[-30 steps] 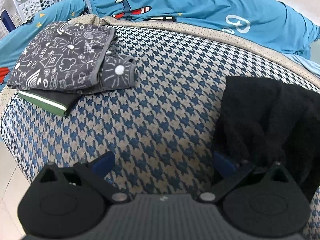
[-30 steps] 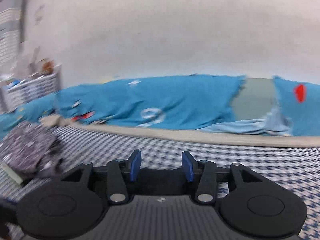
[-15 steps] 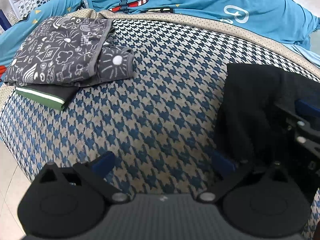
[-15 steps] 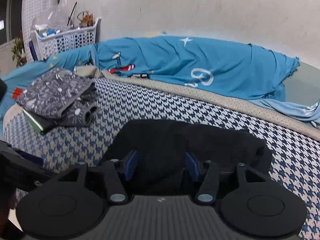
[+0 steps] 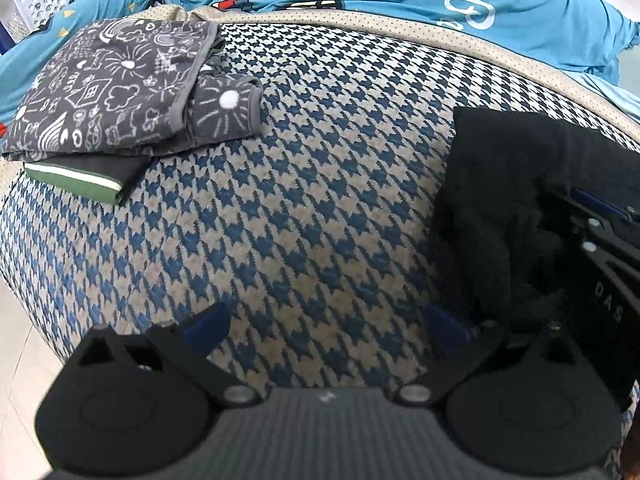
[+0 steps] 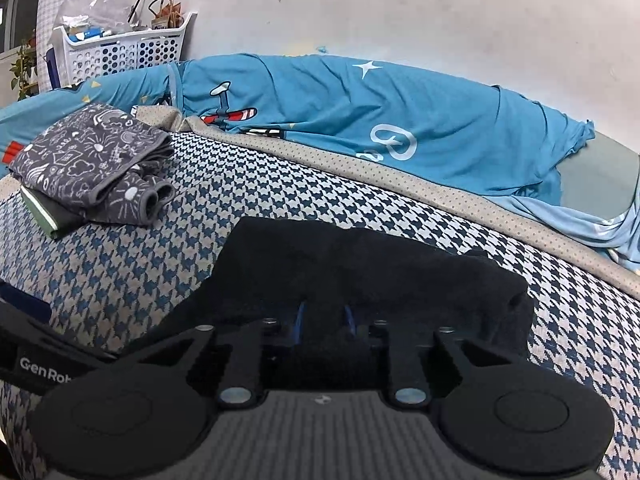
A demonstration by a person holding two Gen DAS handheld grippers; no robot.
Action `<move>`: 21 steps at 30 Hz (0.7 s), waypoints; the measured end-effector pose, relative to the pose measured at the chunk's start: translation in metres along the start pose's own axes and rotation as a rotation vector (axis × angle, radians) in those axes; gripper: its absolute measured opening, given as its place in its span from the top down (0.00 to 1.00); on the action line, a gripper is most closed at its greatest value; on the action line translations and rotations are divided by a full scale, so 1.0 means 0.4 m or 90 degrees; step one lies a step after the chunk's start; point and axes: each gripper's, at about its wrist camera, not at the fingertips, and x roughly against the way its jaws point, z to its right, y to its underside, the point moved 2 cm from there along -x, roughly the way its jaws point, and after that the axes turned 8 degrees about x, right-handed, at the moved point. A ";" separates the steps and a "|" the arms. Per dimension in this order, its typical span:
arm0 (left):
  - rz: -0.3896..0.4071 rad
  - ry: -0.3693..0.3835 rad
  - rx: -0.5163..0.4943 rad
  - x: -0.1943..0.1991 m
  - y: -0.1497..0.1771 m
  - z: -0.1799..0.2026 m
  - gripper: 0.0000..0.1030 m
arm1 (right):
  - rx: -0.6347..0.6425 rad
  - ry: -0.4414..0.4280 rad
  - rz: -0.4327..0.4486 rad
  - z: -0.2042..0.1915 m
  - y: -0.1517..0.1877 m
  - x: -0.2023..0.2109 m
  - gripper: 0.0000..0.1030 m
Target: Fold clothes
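The right gripper [image 6: 323, 316] has just been closing its blue fingers [image 6: 298, 320] on the near edge of a black garment [image 6: 360, 264] spread on the houndstooth blanket [image 6: 248, 184]. Far left sits a folded grey doodle-print garment [image 6: 92, 156], beyond it a white laundry basket [image 6: 128, 52].
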 end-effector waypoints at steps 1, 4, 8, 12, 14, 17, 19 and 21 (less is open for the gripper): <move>-0.001 0.000 -0.001 0.000 0.001 0.000 0.00 | -0.002 -0.001 0.002 0.001 -0.001 0.001 0.82; -0.006 0.004 -0.003 -0.001 0.003 0.001 0.00 | -0.015 -0.001 0.010 0.006 -0.006 0.005 0.86; -0.010 0.013 -0.009 0.004 0.010 0.009 0.00 | -0.030 -0.003 0.012 0.014 -0.008 0.006 0.86; 0.018 0.013 -0.023 0.021 0.013 0.021 0.00 | -0.026 0.001 0.017 0.014 -0.009 0.010 0.87; 0.036 0.009 -0.027 0.029 0.012 0.025 0.00 | -0.025 0.004 0.020 0.015 -0.010 0.014 0.88; 0.052 0.000 -0.028 0.038 0.009 0.026 0.00 | -0.027 0.008 0.026 0.020 -0.012 0.021 0.92; 0.052 0.000 -0.024 0.039 0.008 0.027 0.00 | -0.027 0.014 0.033 0.023 -0.014 0.028 0.96; 0.053 -0.001 -0.023 0.041 0.006 0.031 0.00 | -0.030 0.030 0.037 0.031 -0.018 0.035 0.97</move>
